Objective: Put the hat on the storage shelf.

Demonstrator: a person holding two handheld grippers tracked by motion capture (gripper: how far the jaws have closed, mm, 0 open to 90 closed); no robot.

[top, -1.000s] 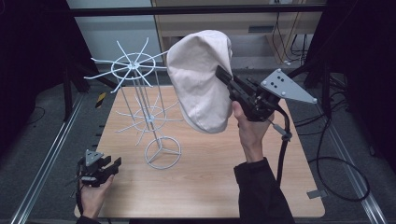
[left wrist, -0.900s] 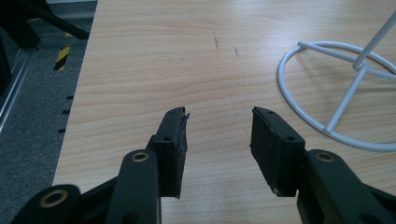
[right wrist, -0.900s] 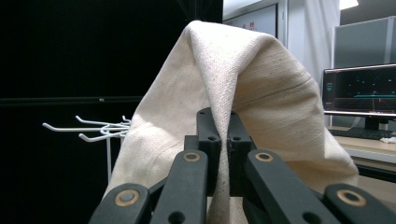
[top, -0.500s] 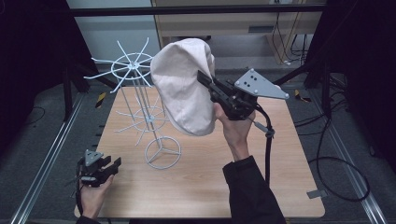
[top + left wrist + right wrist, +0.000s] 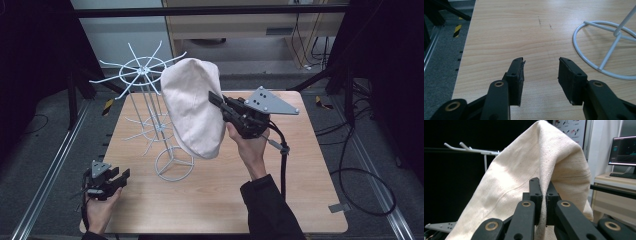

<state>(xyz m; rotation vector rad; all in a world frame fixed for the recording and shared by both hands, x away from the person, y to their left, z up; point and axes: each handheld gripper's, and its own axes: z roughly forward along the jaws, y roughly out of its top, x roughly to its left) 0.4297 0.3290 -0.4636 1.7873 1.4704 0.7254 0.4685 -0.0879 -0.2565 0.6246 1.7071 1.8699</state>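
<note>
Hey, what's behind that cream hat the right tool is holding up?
From the high view, the cream hat, pinched by the right tool, covers part of the white wire rack. Its spokes and ring base show beside and below; the covered part is hidden.

Wood table [image 5: 310, 200] (monitor [image 5: 624, 150] in bkgd).

My left gripper [image 5: 121, 176]: low at the table's near left corner, jaws parted, nothing between them. My right gripper [image 5: 216, 99]: raised over mid-table, forearm angled upward, jaws clamped on cloth [image 5: 192, 112].
</note>
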